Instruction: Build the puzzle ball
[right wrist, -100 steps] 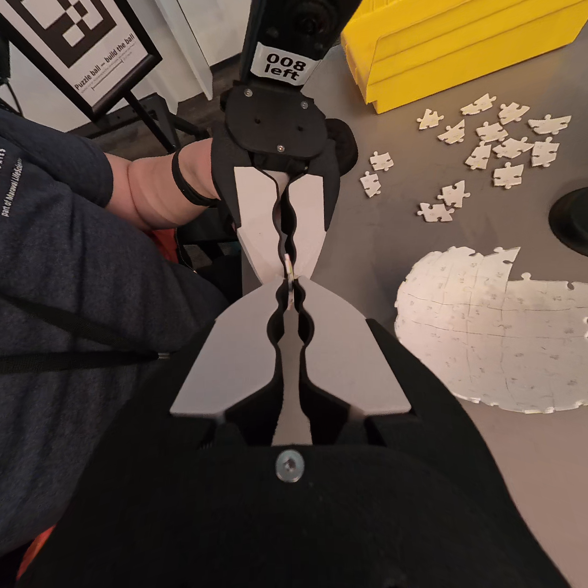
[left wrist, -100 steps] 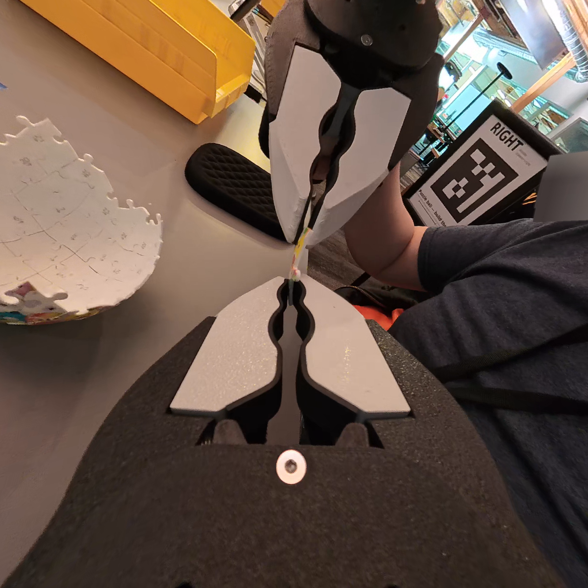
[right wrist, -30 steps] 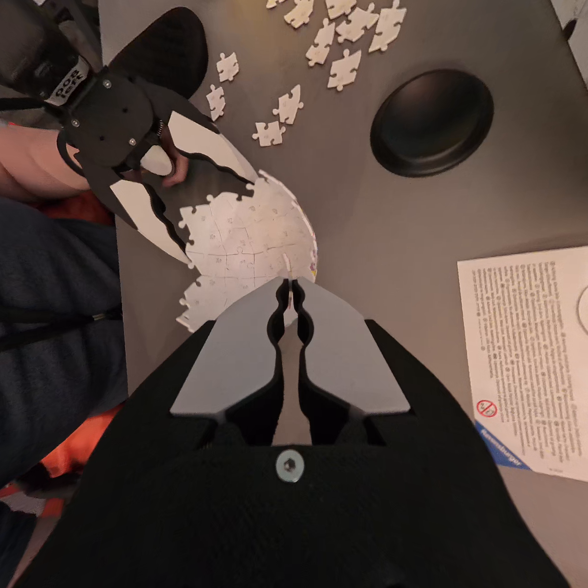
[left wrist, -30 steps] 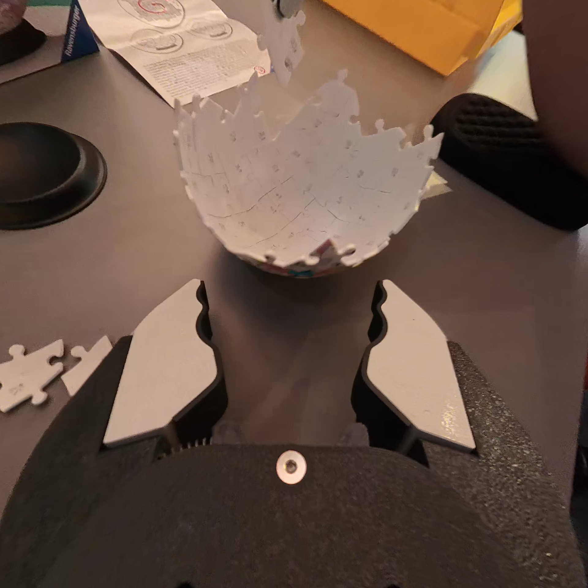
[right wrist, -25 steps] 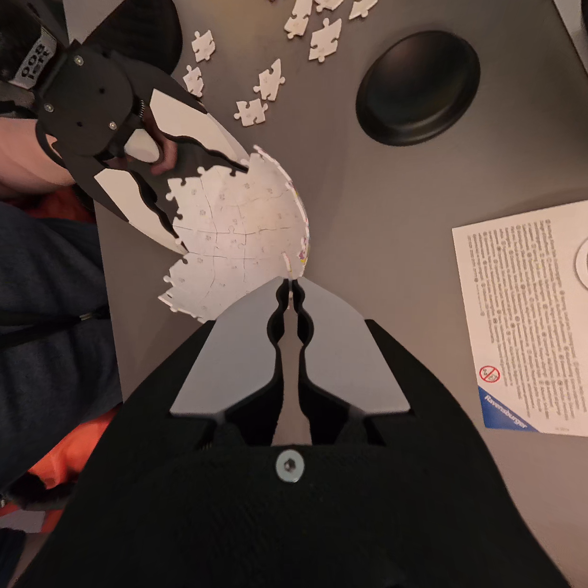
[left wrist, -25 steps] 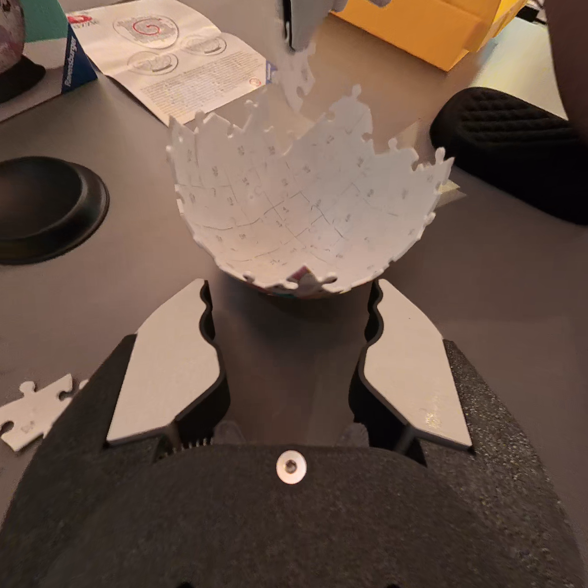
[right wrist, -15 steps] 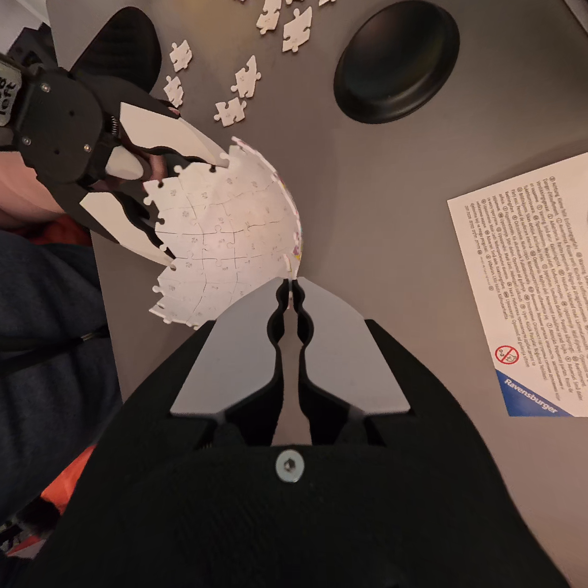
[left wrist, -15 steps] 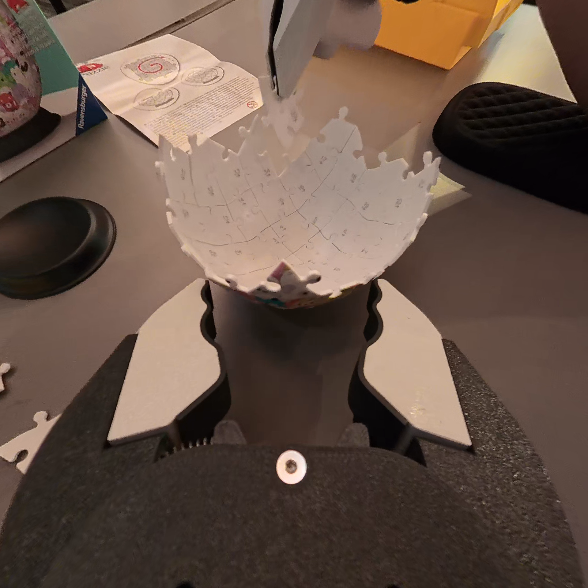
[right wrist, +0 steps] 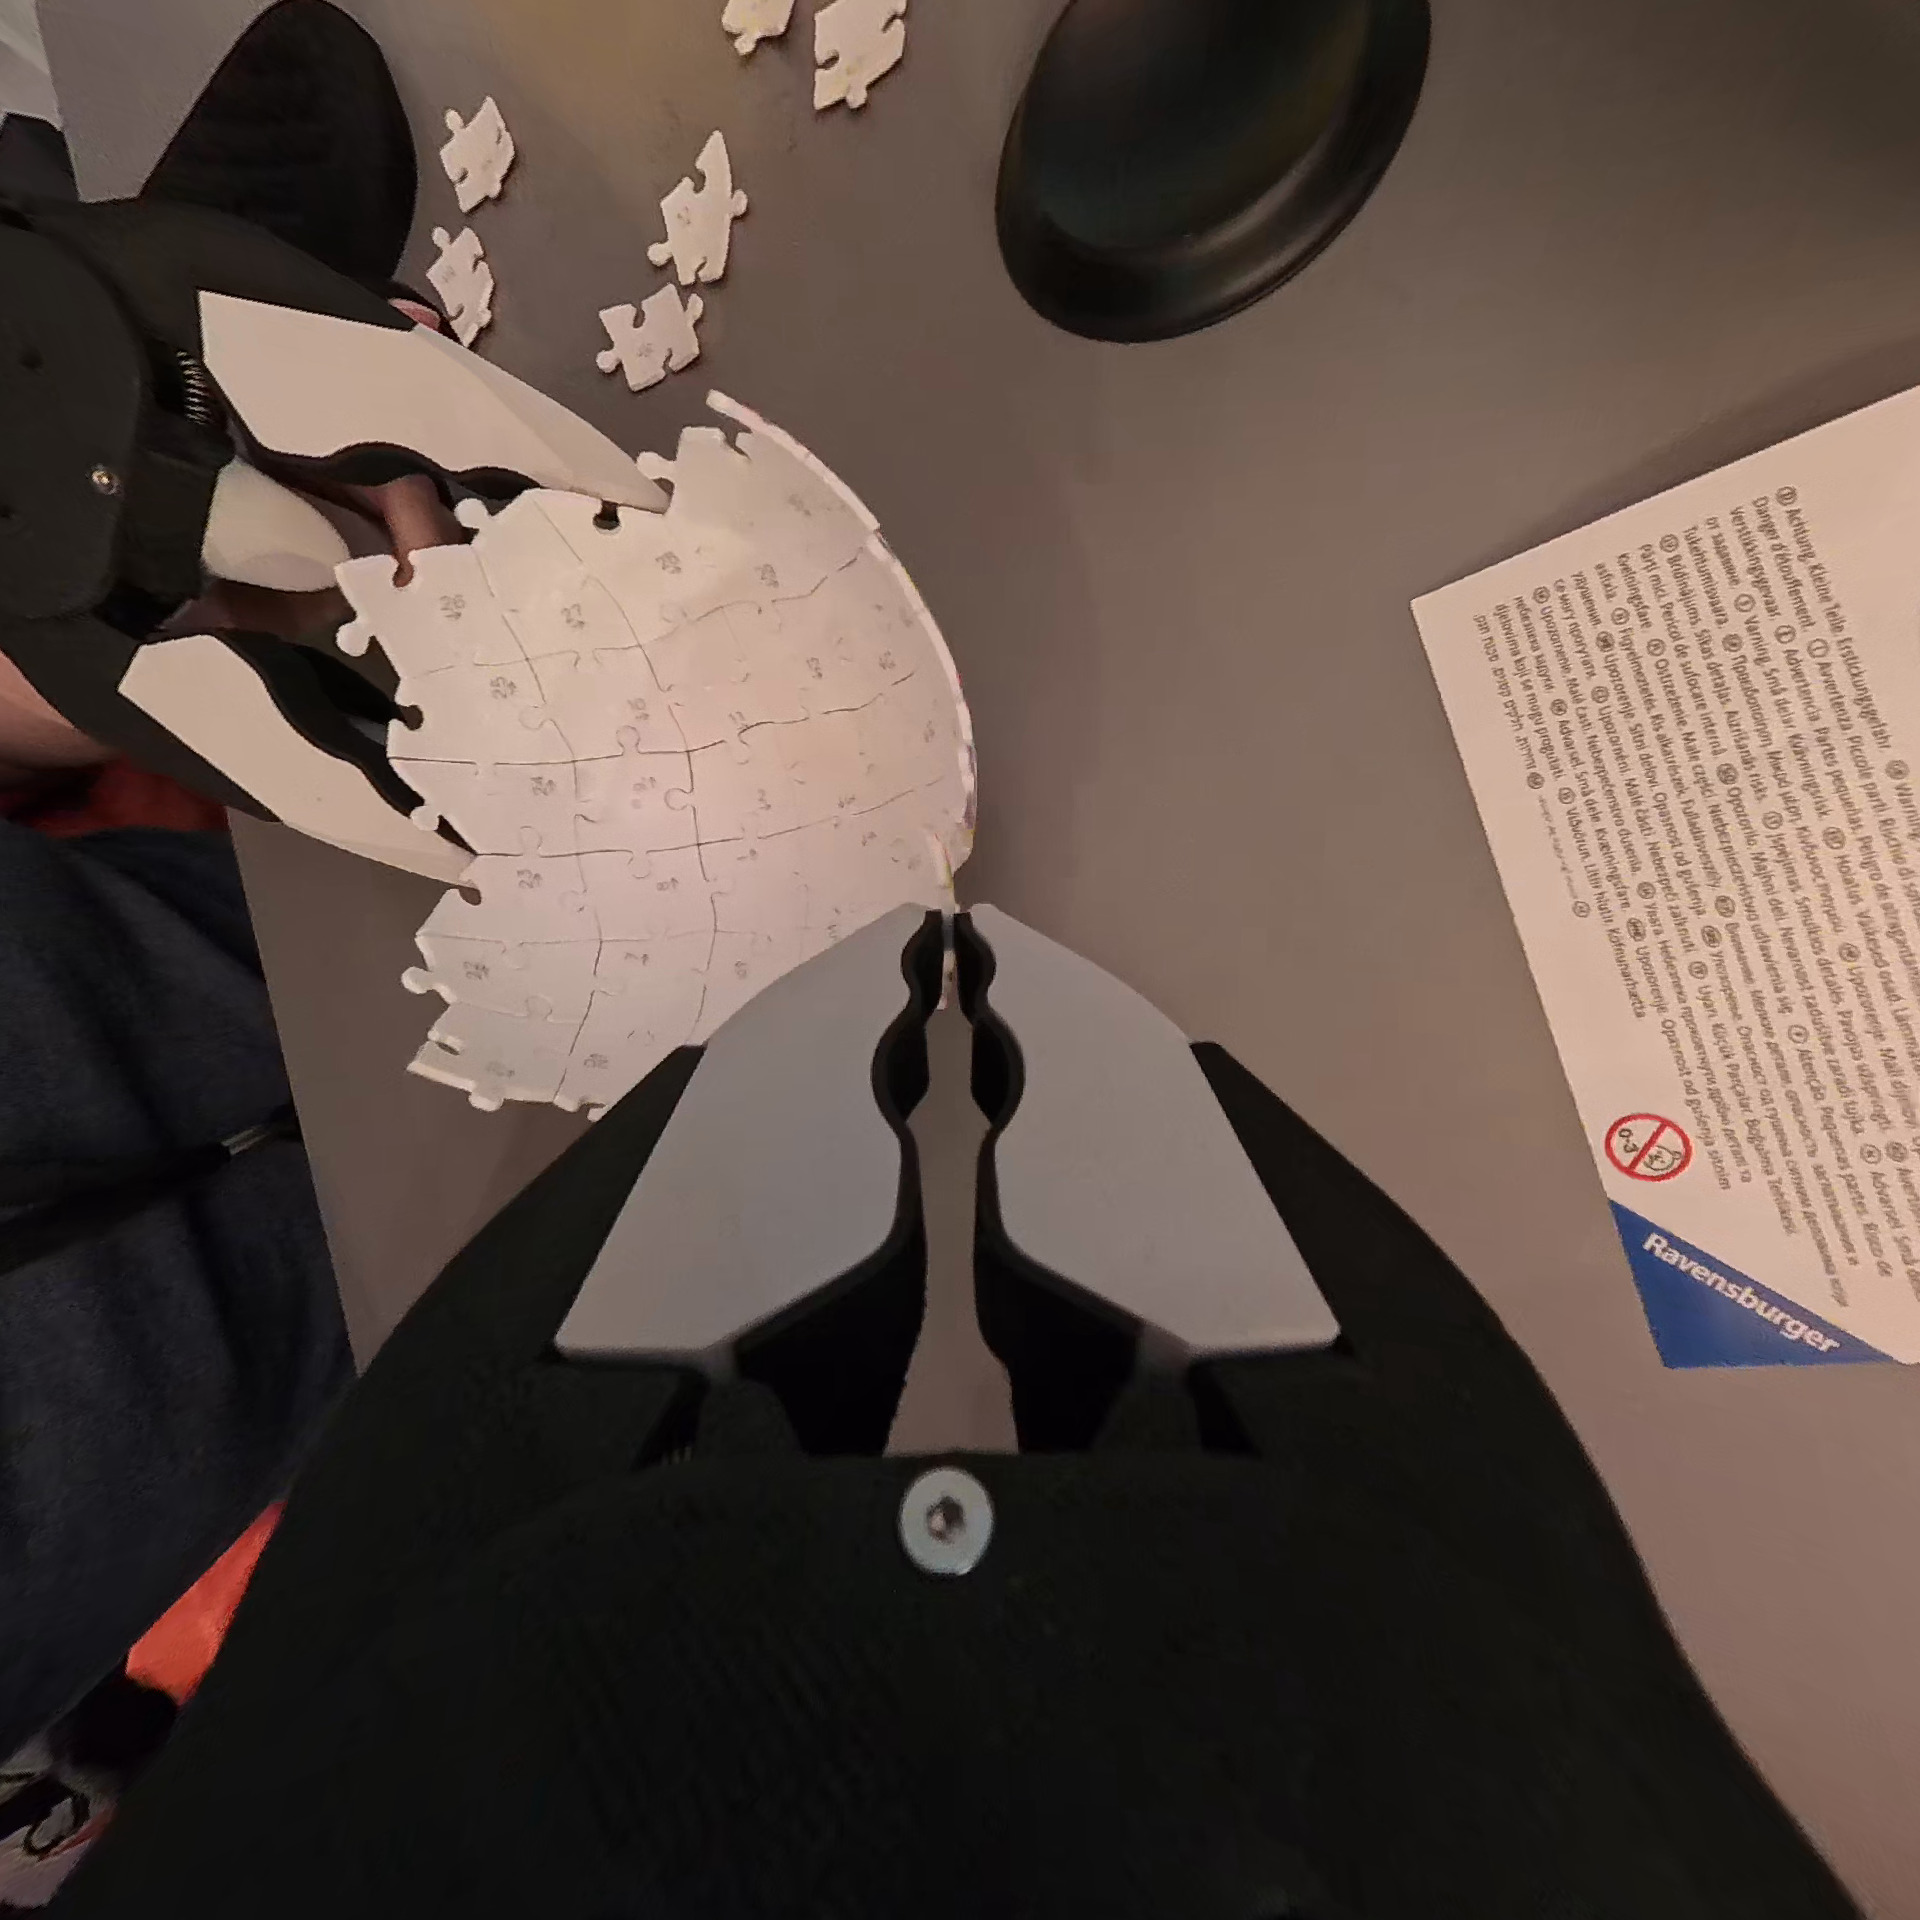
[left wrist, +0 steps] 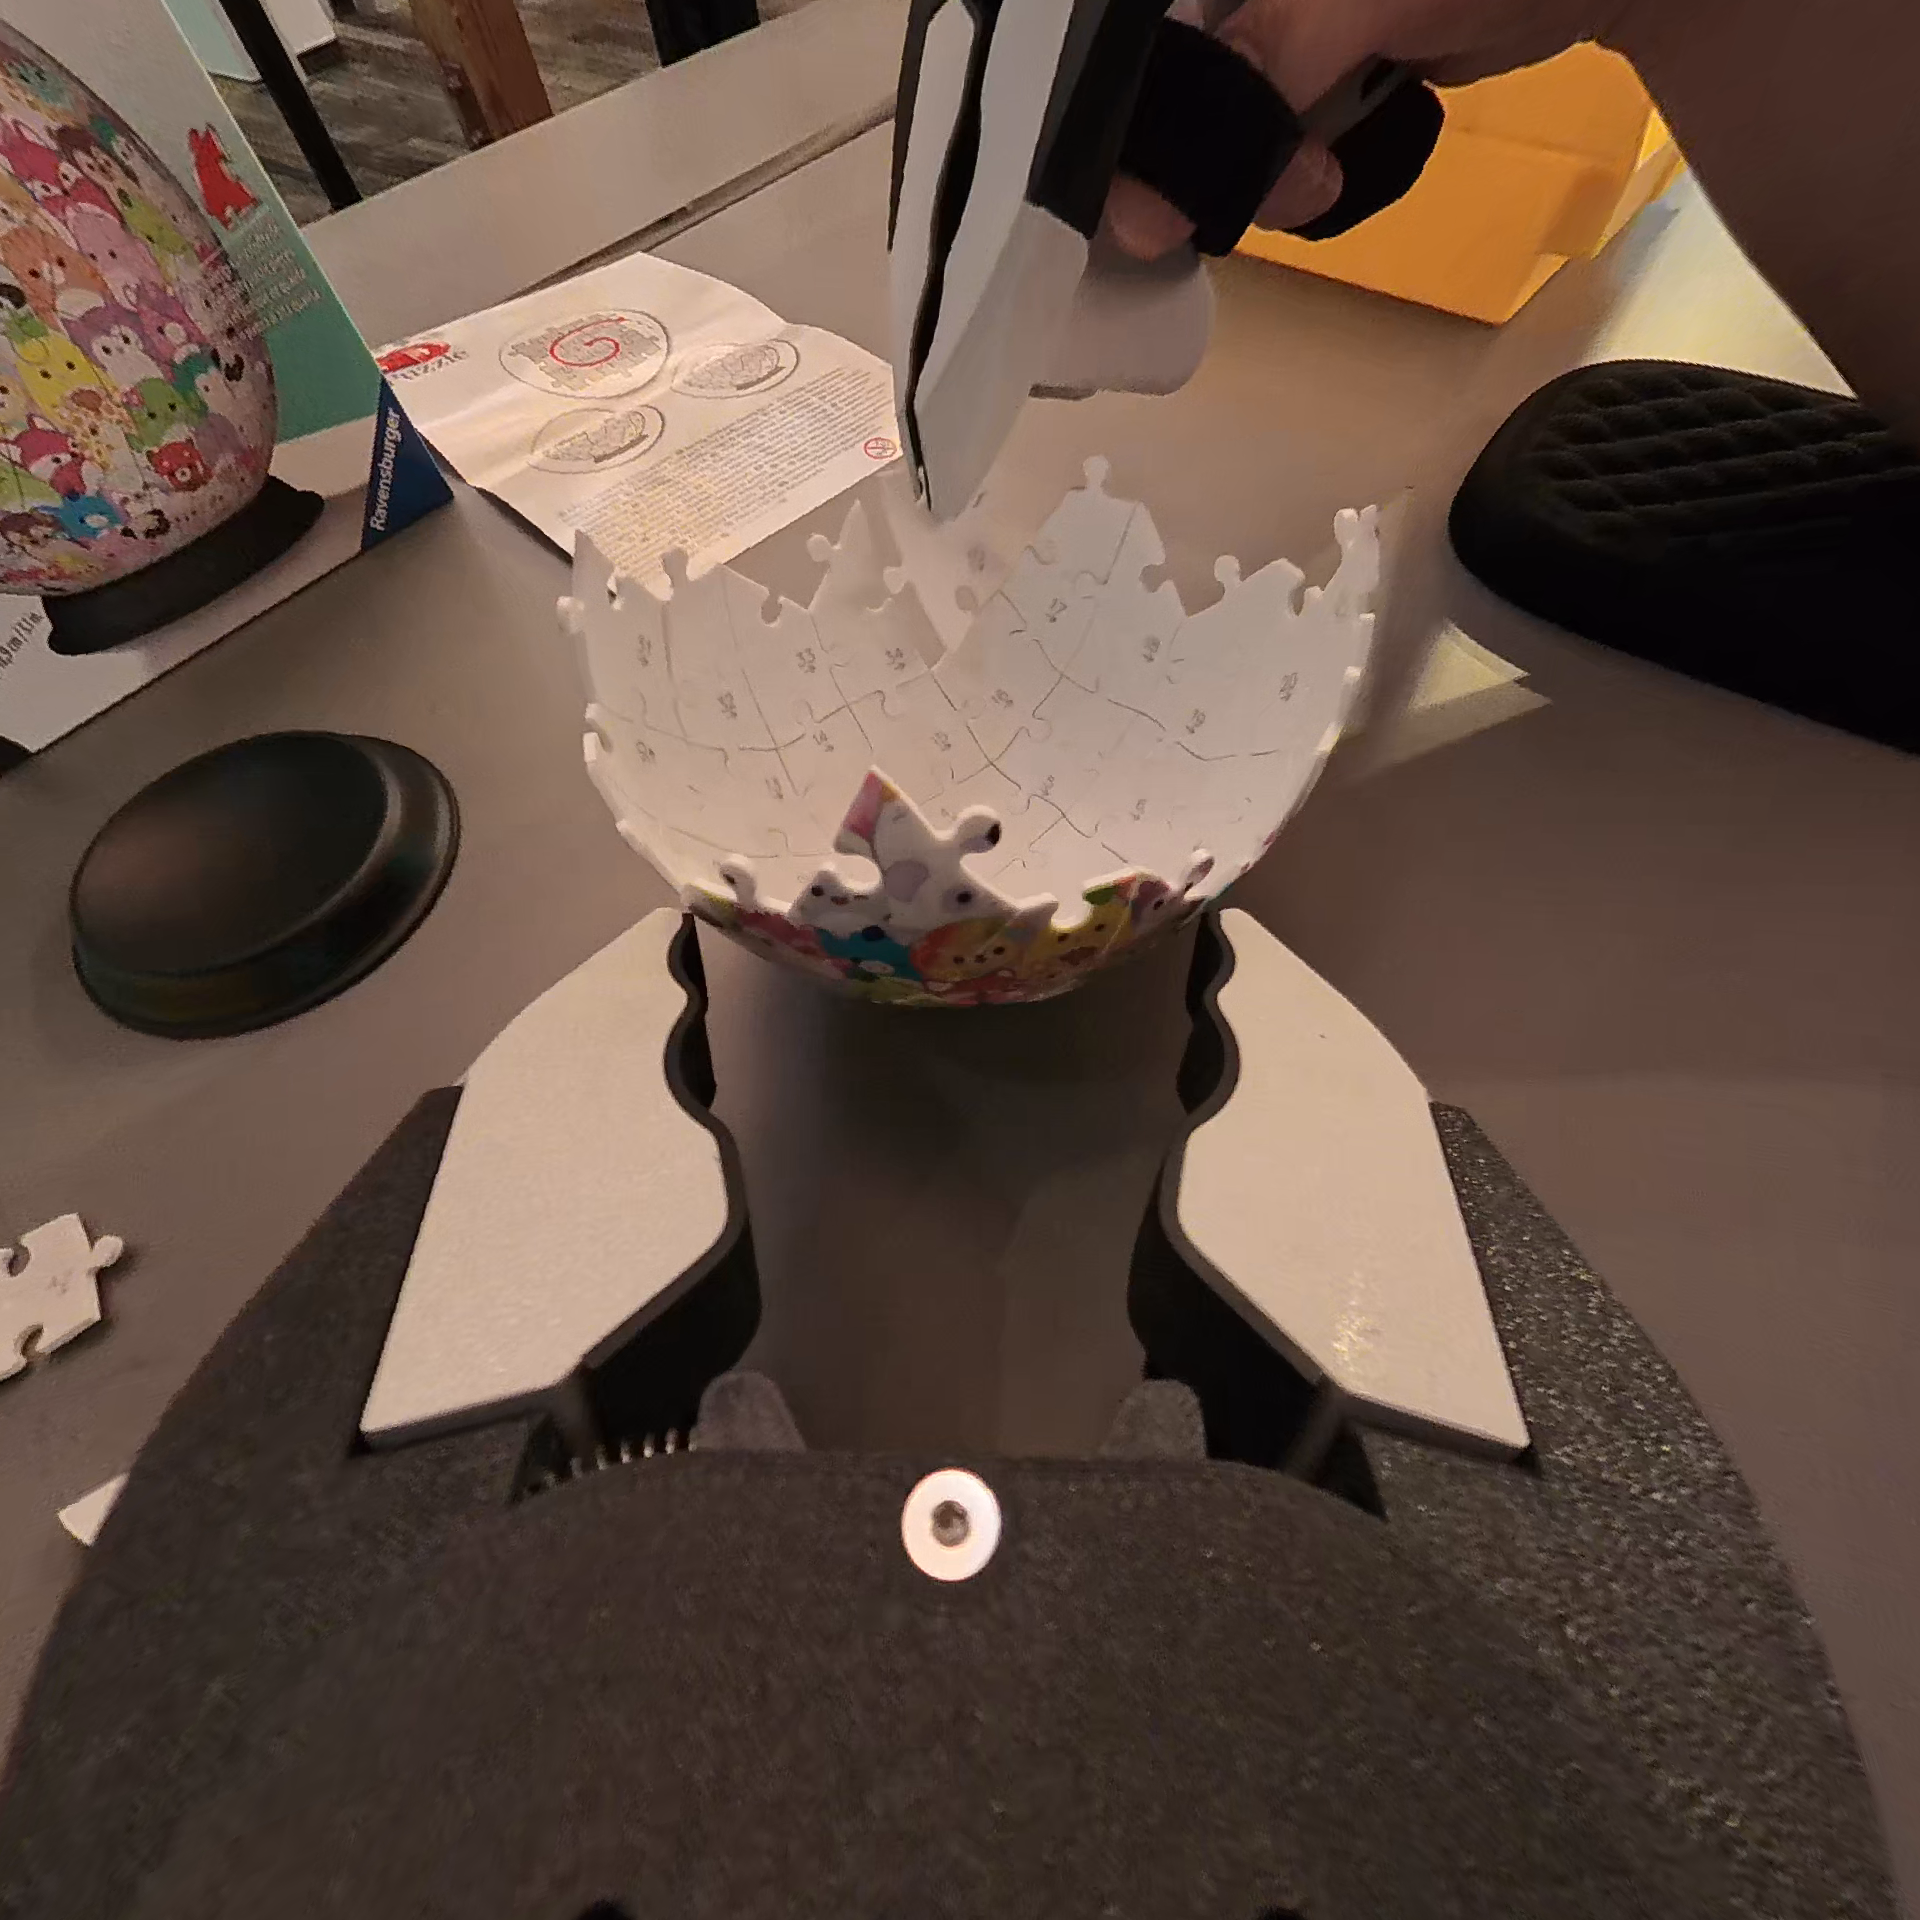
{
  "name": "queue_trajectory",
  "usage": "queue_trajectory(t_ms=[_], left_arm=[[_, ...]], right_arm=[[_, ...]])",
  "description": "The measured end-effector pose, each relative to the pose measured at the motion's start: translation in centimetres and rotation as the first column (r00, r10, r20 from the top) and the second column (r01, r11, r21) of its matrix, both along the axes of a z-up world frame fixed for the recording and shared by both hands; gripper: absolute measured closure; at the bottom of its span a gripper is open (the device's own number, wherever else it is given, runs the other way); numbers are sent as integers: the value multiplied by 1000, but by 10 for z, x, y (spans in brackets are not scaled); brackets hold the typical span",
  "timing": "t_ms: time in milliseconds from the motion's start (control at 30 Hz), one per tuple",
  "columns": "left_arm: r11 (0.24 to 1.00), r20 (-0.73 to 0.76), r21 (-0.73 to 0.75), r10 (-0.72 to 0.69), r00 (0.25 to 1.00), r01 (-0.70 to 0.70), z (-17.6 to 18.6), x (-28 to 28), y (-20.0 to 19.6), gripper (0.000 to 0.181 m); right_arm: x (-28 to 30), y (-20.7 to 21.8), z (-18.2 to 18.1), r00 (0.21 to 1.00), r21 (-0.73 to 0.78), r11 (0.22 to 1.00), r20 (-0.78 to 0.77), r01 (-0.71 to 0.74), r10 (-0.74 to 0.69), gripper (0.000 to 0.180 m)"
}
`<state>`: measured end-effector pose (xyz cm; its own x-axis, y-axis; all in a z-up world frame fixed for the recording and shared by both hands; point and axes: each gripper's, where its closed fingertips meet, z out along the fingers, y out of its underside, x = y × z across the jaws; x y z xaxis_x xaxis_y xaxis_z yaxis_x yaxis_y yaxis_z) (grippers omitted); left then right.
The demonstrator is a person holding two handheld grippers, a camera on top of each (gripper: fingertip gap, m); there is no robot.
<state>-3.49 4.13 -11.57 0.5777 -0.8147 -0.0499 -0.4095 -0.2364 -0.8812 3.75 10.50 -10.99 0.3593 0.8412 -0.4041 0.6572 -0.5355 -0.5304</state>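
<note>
At the far rim of the shell (left wrist: 977,717), your right claw (left wrist: 930,488) comes down from above, clenched on a piece (right wrist: 943,883) held edge-on, its long axis pointing down into a notch in the rim. The fit turns on that: the piece must drop straight along the rim wall, and the right claw is the one on it. Your left claw (left wrist: 945,997) lies spread wide on the near side, low to the bench (left wrist: 1558,935), its fingers flanking the shell's coloured underside; whether they touch it is hard to say.

The left wrist view shows the notch, the piece's face and the shell standing open-side up. The right wrist view instead shows the piece as a thin sliver and the left claw (right wrist: 540,675) bracketing the opposite rim, with loose pieces (right wrist: 686,218) and the black stand (right wrist: 1205,156) beyond.
</note>
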Motion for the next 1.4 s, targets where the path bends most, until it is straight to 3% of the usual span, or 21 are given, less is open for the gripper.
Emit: queue_trajectory(t_ms=[900,1200,1400], left_arm=[[998,38,49,-37,999,35,27,23,17,99],[999,-86,30,16,996,-13,-3,30,25,78],[991,-105,122,75,992,-62,-4,38,38,73]], right_arm=[[11,15,-27,993,-197,975,-36,100,-109,176],[13,18,-31,989,-251,961,-55,121,-138,176],[14,19,-34,988,-280,952,-52,127,-147,175]])
